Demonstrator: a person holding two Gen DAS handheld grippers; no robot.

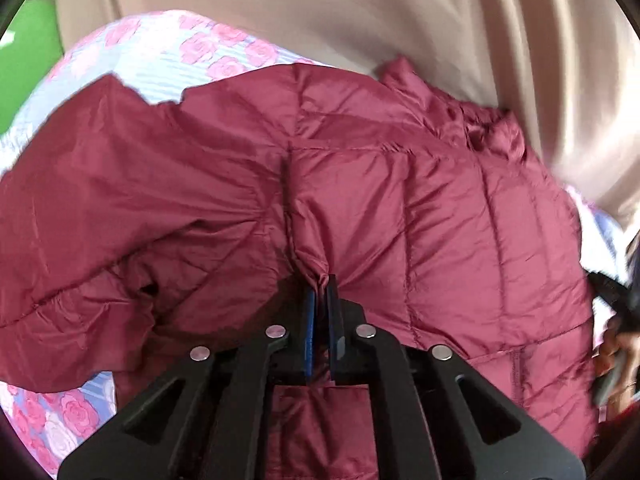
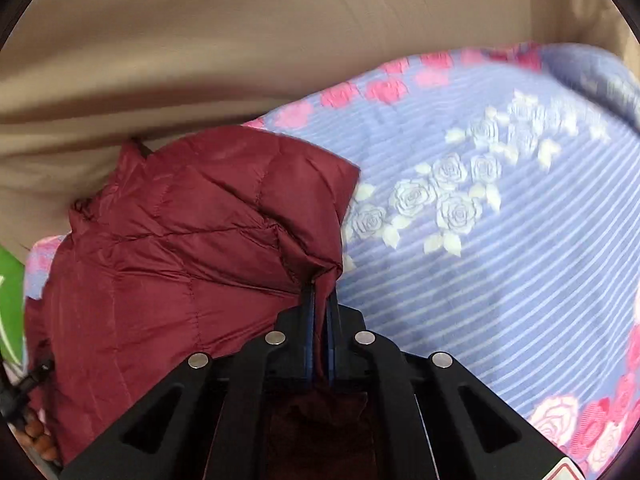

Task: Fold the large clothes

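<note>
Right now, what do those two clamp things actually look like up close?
Both look alike. The left gripper and right gripper are matte black linkage frames with triangular cut-outs, four round silver pivot pins each, and thin blue finger pads. The right one shows a red-edged sticker corner. No cables or sleeves are visible.

Ahead of the jaws: beige curtain hangs close, blocking the far side.
Right of the right jaws: bare floral bedsheet, open room.
Left of the right jaws: puffy maroon jacket fills the way.
</note>
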